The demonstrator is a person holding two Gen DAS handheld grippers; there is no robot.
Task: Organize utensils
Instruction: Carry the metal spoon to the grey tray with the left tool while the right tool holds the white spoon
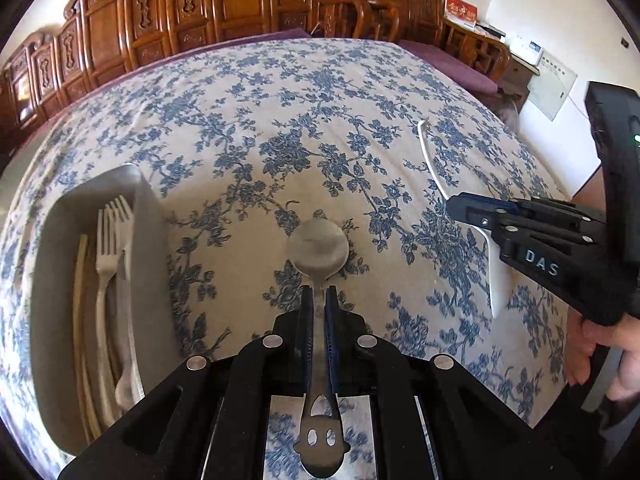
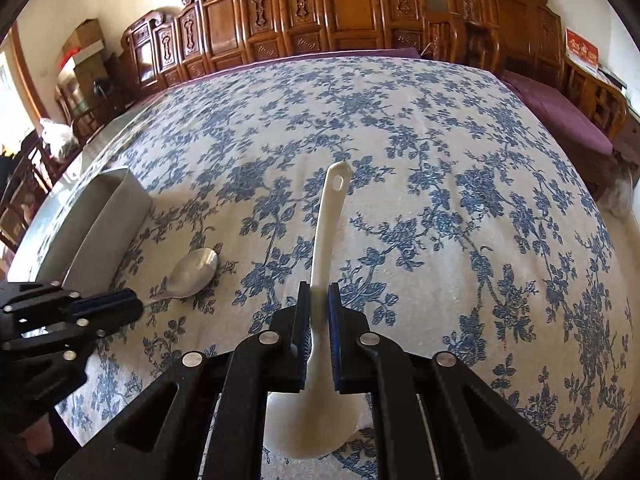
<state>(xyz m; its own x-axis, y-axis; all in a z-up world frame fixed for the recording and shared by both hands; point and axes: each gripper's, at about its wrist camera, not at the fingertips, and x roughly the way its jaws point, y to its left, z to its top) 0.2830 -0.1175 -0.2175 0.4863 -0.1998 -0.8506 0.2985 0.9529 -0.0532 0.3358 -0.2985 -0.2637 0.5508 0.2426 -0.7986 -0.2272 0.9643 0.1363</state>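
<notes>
Two grippers | left wrist view: left gripper (image 1: 319,300) pinches metal spoon (image 1: 318,250) by its handle, grey tray (image 1: 150,248) with forks (image 1: 110,240) at left | right wrist view: right gripper (image 2: 319,298) pinches white rice paddle (image 2: 326,240), handle pointing far

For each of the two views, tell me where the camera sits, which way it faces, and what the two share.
Left wrist: rides the left hand-held gripper, facing down over the metal spoon it grips; grey tray with forks at left, a hand at right.
Right wrist: rides the right hand-held gripper, facing down along the white rice paddle it grips.
Shared: spoon, paddle, tray, floral tablecloth; each shows the other gripper.
</notes>
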